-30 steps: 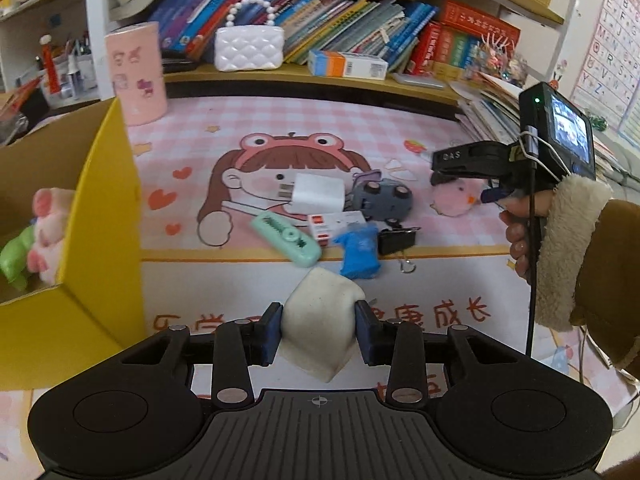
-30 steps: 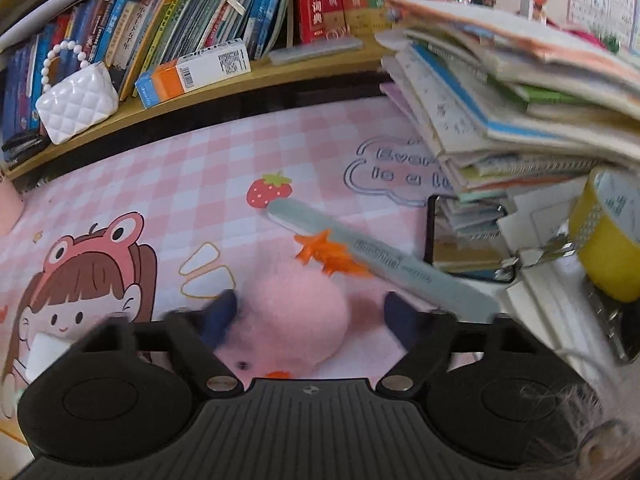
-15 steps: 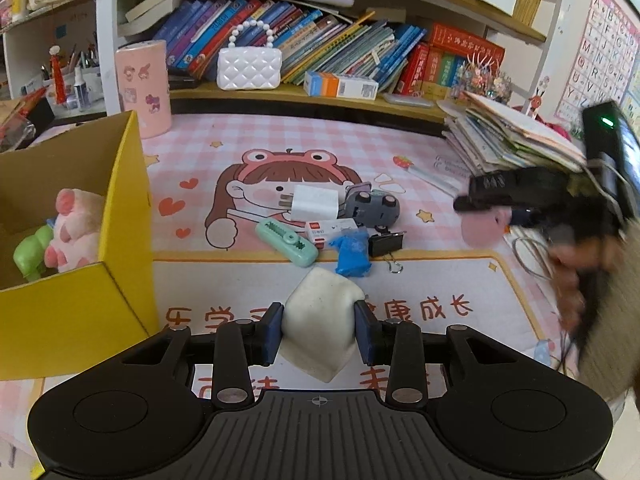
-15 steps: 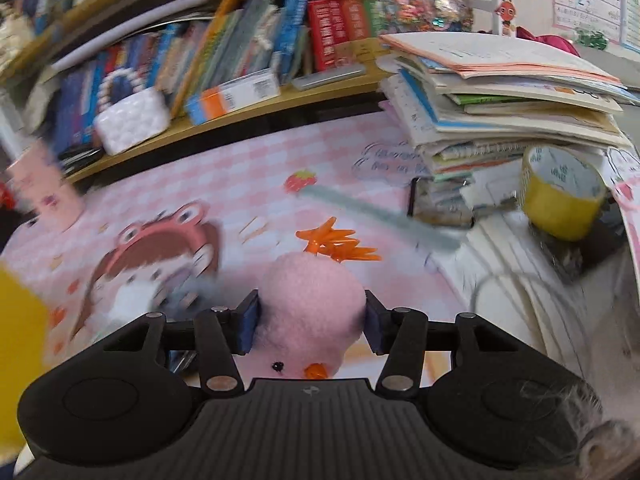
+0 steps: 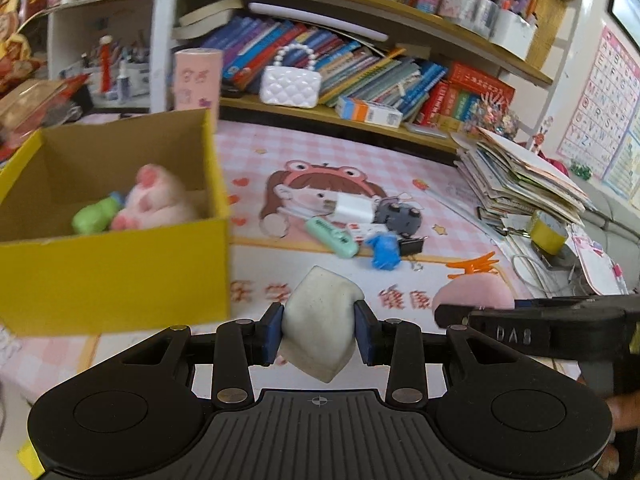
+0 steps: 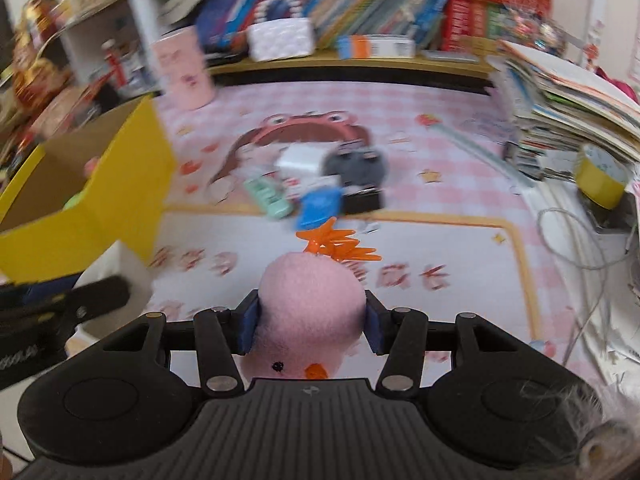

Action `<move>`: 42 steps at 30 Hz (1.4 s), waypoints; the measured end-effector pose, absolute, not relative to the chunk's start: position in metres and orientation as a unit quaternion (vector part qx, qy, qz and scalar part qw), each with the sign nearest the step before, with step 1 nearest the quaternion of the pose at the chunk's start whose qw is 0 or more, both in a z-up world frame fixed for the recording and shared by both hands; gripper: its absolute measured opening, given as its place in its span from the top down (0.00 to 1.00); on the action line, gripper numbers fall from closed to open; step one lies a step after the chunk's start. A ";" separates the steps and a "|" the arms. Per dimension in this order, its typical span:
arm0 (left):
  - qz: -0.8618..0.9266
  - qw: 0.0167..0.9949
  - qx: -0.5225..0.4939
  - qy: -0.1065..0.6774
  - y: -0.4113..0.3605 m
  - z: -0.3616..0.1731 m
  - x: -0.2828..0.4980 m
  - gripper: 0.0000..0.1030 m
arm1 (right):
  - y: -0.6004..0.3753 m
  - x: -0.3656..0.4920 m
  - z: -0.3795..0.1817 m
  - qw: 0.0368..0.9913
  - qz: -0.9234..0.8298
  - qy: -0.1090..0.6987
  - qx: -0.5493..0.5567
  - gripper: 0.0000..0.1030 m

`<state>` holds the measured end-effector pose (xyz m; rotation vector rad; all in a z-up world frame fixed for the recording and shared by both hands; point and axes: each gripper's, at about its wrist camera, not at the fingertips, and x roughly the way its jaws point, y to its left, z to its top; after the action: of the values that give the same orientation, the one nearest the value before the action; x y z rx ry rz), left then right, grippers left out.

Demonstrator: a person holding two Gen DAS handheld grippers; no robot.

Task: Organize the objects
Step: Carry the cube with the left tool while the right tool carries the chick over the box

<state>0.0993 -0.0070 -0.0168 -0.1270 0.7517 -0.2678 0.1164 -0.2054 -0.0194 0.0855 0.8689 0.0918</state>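
Left gripper (image 5: 319,334) pinches a cream, soft foam-like lump (image 5: 320,328) at bottom centre, beside the open yellow cardboard box (image 5: 120,276) at left, likely its destination. Right gripper (image 6: 311,326) squeezes a pink plush bird with orange crest (image 6: 312,304), carried clear of the mat.

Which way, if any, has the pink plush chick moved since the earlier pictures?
Yes. The pink plush chick, clamped in the right hand-held gripper, left the book stack and travelled left toward the yellow box.
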 end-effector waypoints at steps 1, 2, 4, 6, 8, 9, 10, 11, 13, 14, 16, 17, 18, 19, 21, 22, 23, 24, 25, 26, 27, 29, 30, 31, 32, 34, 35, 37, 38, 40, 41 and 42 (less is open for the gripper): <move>-0.127 0.920 -0.065 0.365 0.000 -0.017 0.095 0.66 | -0.197 0.112 -0.019 0.905 0.051 0.420 0.036 0.53; -0.122 0.921 -0.068 0.364 0.008 -0.016 0.090 0.66 | -0.189 0.107 -0.018 0.905 0.057 0.420 0.031 0.53; -0.115 0.922 -0.076 0.362 0.024 -0.015 0.080 0.66 | -0.172 0.095 -0.017 0.903 0.070 0.423 0.023 0.53; -0.105 0.923 -0.082 0.362 0.040 -0.015 0.069 0.66 | -0.156 0.084 -0.016 0.901 0.079 0.427 0.019 0.53; -0.096 0.922 -0.088 0.363 0.056 -0.015 0.059 0.66 | -0.140 0.076 -0.017 0.898 0.089 0.431 0.015 0.53; -0.092 0.922 -0.091 0.365 0.064 -0.015 0.054 0.66 | -0.132 0.072 -0.018 0.896 0.094 0.434 0.013 0.53; -0.088 0.922 -0.093 0.366 0.071 -0.015 0.049 0.66 | -0.122 0.067 -0.019 0.894 0.100 0.437 0.010 0.53; -0.085 0.922 -0.095 0.367 0.078 -0.016 0.044 0.66 | -0.114 0.063 -0.019 0.892 0.106 0.438 0.006 0.53; -0.077 0.922 -0.098 0.367 0.093 -0.016 0.035 0.66 | -0.096 0.056 -0.020 0.890 0.119 0.440 0.000 0.53; -0.074 0.922 -0.099 0.366 0.099 -0.016 0.031 0.66 | -0.088 0.052 -0.021 0.889 0.124 0.440 -0.003 0.53; -0.068 0.923 -0.100 0.365 0.113 -0.015 0.023 0.66 | -0.074 0.046 -0.021 0.888 0.133 0.439 -0.007 0.53; -0.065 0.924 -0.100 0.364 0.119 -0.014 0.019 0.66 | -0.067 0.044 -0.021 0.888 0.137 0.439 -0.008 0.53; -0.062 0.924 -0.101 0.364 0.125 -0.014 0.015 0.66 | -0.060 0.041 -0.022 0.887 0.140 0.440 -0.009 0.53; -0.060 0.924 -0.101 0.363 0.130 -0.014 0.012 0.66 | -0.054 0.039 -0.022 0.886 0.143 0.440 -0.010 0.53; -0.055 0.925 -0.101 0.362 0.141 -0.014 0.005 0.66 | -0.042 0.035 -0.023 0.885 0.149 0.441 -0.011 0.53; -0.053 0.926 -0.101 0.361 0.145 -0.014 0.002 0.66 | -0.036 0.033 -0.023 0.884 0.152 0.441 -0.011 0.53; -0.050 0.926 -0.101 0.360 0.150 -0.014 -0.001 0.66 | -0.030 0.030 -0.023 0.884 0.155 0.441 -0.012 0.53; -0.047 0.927 -0.102 0.359 0.156 -0.014 -0.004 0.66 | -0.024 0.028 -0.024 0.883 0.158 0.441 -0.013 0.53; -0.044 0.927 -0.102 0.358 0.161 -0.013 -0.007 0.66 | -0.018 0.027 -0.024 0.883 0.162 0.441 -0.014 0.53; -0.041 0.928 -0.103 0.356 0.166 -0.013 -0.009 0.66 | -0.013 0.025 -0.024 0.882 0.165 0.441 -0.015 0.53; -0.039 0.928 -0.103 0.355 0.170 -0.013 -0.012 0.66 | -0.008 0.023 -0.024 0.882 0.168 0.440 -0.016 0.53; -0.034 0.930 -0.104 0.352 0.178 -0.012 -0.016 0.66 | 0.002 0.019 -0.024 0.882 0.173 0.438 -0.019 0.53; -0.032 0.931 -0.103 0.350 0.182 -0.011 -0.018 0.66 | 0.006 0.018 -0.024 0.883 0.174 0.436 -0.019 0.53; -0.032 0.931 -0.103 0.348 0.185 -0.010 -0.019 0.66 | 0.009 0.016 -0.023 0.883 0.175 0.435 -0.020 0.53; -0.032 0.932 -0.102 0.346 0.187 -0.010 -0.020 0.66 | 0.013 0.015 -0.023 0.884 0.174 0.434 -0.020 0.53; -0.033 0.933 -0.102 0.343 0.193 -0.008 -0.022 0.66 | 0.018 0.013 -0.021 0.885 0.173 0.431 -0.021 0.53; -0.033 0.934 -0.101 0.340 0.195 -0.008 -0.023 0.66 | 0.021 0.013 -0.020 0.886 0.171 0.430 -0.022 0.53; -0.035 0.936 -0.102 0.336 0.199 -0.006 -0.023 0.66 | 0.025 0.012 -0.018 0.888 0.169 0.428 -0.024 0.53; -0.035 0.937 -0.102 0.334 0.201 -0.005 -0.024 0.66 | 0.027 0.012 -0.017 0.888 0.168 0.427 -0.025 0.53; -0.037 0.938 -0.103 0.328 0.204 -0.003 -0.024 0.66 | 0.030 0.011 -0.014 0.889 0.167 0.425 -0.027 0.53; -0.038 0.939 -0.103 0.325 0.205 -0.002 -0.024 0.66 | 0.031 0.011 -0.013 0.890 0.167 0.424 -0.028 0.53; -0.039 0.940 -0.102 0.322 0.206 -0.001 -0.024 0.66 | 0.031 0.012 -0.013 0.890 0.167 0.423 -0.029 0.53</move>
<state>-0.0240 0.2056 -0.0007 -0.2088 0.6575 -0.0788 0.0120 0.0308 -0.0126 -0.0598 0.8789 0.3462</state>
